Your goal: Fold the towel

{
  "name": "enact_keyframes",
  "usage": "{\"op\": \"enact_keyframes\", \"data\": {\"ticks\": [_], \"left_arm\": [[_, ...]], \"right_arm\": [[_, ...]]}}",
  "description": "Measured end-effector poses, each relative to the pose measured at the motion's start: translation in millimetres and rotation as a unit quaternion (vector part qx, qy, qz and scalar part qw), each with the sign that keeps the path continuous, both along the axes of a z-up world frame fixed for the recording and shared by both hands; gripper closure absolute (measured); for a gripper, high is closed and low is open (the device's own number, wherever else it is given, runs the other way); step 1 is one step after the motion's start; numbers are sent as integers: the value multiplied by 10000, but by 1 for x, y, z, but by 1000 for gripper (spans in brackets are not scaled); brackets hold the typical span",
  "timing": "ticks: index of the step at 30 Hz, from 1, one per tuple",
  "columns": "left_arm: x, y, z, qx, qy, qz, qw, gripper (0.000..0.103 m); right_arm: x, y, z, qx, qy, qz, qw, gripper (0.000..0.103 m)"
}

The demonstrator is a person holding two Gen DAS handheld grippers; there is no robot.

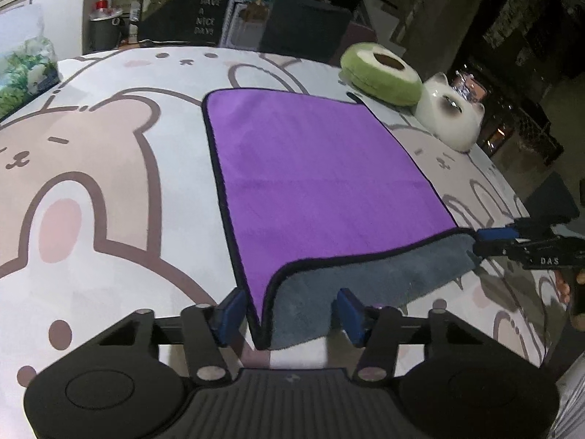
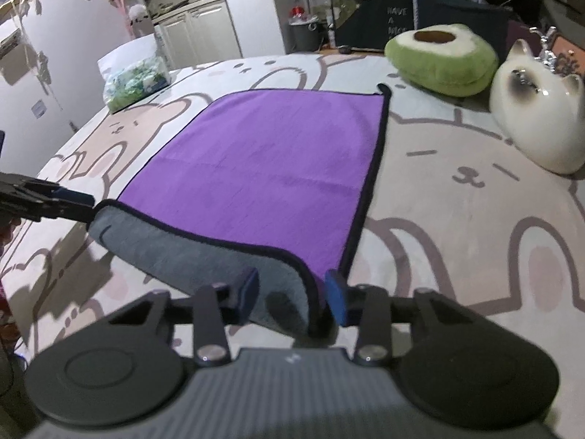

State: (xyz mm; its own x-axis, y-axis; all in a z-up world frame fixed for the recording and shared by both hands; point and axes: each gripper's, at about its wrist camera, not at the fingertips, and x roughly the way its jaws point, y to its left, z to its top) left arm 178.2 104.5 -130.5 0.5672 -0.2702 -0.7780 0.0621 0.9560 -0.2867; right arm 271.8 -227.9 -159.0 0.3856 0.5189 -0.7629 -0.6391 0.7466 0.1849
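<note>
A purple towel (image 1: pixel 314 168) with a grey underside and black trim lies flat on the bear-print cloth (image 1: pixel 109 168); it also shows in the right wrist view (image 2: pixel 263 168). Its near edge is lifted and curled, grey side showing. My left gripper (image 1: pixel 292 311) straddles the near left corner, its blue pads (image 1: pixel 230 309) spread wide apart on either side of the cloth. My right gripper (image 2: pixel 292 298) straddles the near right corner, its jaws likewise apart. From the left wrist view the right gripper's fingers (image 1: pixel 497 239) look closed on that corner.
A green avocado cushion (image 2: pixel 442 62) and a white cat figure (image 2: pixel 537 120) sit at the far right of the table. A bag of green and white items (image 2: pixel 135 80) sits at the far left. Cabinets and a dark sign stand behind.
</note>
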Motion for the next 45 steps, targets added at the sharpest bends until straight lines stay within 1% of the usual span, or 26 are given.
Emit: {"op": "enact_keyframes", "data": {"ticks": [2,3,6,9,11,15,17,18,20,23,28,33,37,45], "left_arm": [[0,-2,-1,12,36,-61,10000,58],[1,-2,-1,19,52,-76,10000,59],[2,-2,-3,54,105,-76,9999,63],[3,-3,-4,87,146,-69,9998,71],[3,-3,-5,123,181,-76,9997,78],[4,-1,-10,227,319,-56,9992,81],[4,-1,-10,238,351,-39,9991,86],[3,-1,-10,261,354,-29,9990,87],[3,-1,-10,312,353,-13,9989,95],[3,-3,-9,358,325,-15,9988,97],[1,-5,-4,448,236,-8,9987,98],[-3,-2,5,438,57,90,9990,98],[-3,0,17,463,-162,182,9986,98],[0,5,42,399,-621,469,9962,98]], "right_arm": [[0,3,-2,-87,71,38,9999,67],[0,4,-2,-120,107,61,9999,69],[0,5,-5,-253,164,37,9995,71],[0,5,-7,-316,186,49,9993,75],[-1,4,-8,-351,205,66,9992,79],[-1,4,-11,-455,265,78,9986,87],[-1,3,-12,-480,274,63,9985,91],[-1,3,-12,-482,270,62,9985,92],[-1,3,-12,-489,265,66,9984,94],[-2,5,-11,-525,242,80,9983,95],[-2,7,-10,-571,220,70,9981,96],[-3,2,-2,-426,132,-3,9990,97],[-2,-1,8,-297,-2,-60,9995,97],[1,-4,30,5,-312,-298,9991,97]]}}
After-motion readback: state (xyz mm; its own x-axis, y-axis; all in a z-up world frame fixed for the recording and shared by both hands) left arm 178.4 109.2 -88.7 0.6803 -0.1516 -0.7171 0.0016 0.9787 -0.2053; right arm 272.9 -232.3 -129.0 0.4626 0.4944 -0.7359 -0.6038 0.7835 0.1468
